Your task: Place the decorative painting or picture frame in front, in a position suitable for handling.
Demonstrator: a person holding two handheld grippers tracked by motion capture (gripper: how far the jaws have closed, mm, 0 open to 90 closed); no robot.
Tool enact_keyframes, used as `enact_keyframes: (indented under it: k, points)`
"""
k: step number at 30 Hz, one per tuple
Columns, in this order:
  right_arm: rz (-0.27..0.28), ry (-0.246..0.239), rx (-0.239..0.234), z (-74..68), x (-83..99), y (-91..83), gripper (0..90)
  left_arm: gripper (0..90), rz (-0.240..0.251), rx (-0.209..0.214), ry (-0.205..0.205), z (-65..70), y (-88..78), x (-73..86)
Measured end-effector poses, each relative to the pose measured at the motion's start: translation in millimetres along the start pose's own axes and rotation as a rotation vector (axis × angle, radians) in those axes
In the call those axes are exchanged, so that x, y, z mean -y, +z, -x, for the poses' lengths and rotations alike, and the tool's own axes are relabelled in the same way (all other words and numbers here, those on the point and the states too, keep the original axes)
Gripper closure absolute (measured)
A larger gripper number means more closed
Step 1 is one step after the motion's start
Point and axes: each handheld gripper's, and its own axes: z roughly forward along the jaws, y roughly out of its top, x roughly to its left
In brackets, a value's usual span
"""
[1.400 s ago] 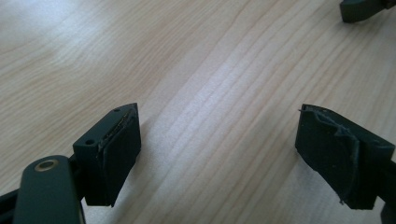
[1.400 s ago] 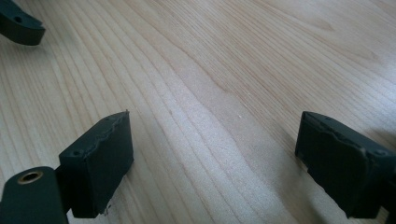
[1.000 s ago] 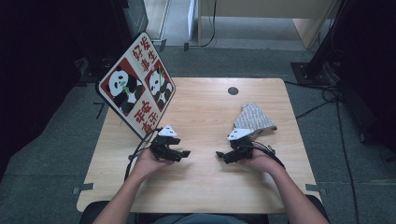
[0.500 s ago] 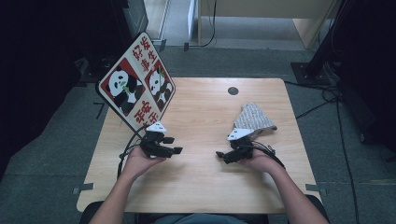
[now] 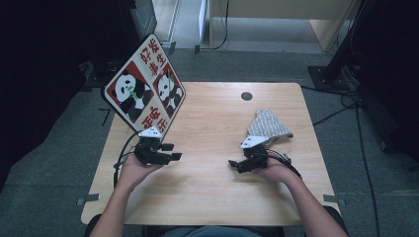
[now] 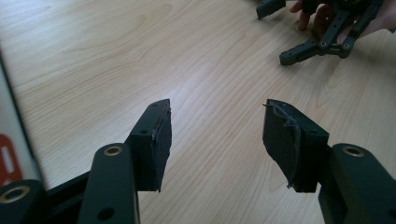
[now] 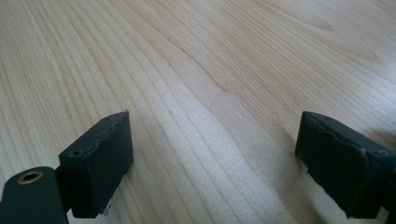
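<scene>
While both jaws stand wide apart and empty, the left hand-held gripper (image 5: 170, 152) sits left of centre on the table (image 5: 212, 197), just below the panda sign (image 5: 143, 91). The right hand-held gripper (image 5: 236, 164), equally open, sits below the knitted cloth (image 5: 268, 126). Risk: a careless left swing could topple the tilted sign.

You are seated at a light wooden table (image 5: 207, 197) with a round dark cable hole (image 5: 246, 96) near its far edge. Grey carpet (image 5: 49, 177) lies around it. Black cables (image 5: 341, 106) trail over the floor at your right, and pale wooden furniture (image 5: 276, 10) stands beyond.
</scene>
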Motion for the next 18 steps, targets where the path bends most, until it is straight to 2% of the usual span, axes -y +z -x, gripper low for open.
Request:
enact_keyframes:
  k: [8,16,18]
  points:
    - [0.000,0.001,-0.001,-0.1,0.0,0.0,11.1,47.4,0.006,-0.024,-0.026,-9.5,-19.2,11.7]
    - [0.000,0.001,-0.001,-0.1,0.0,0.0,11.1,49.1,0.007,-0.048,-0.048,-14.2,-28.7,17.6]
    - [0.000,0.001,0.000,-0.1,0.0,0.0,11.1,49.3,0.015,-0.054,-0.067,-16.8,-32.7,19.0]
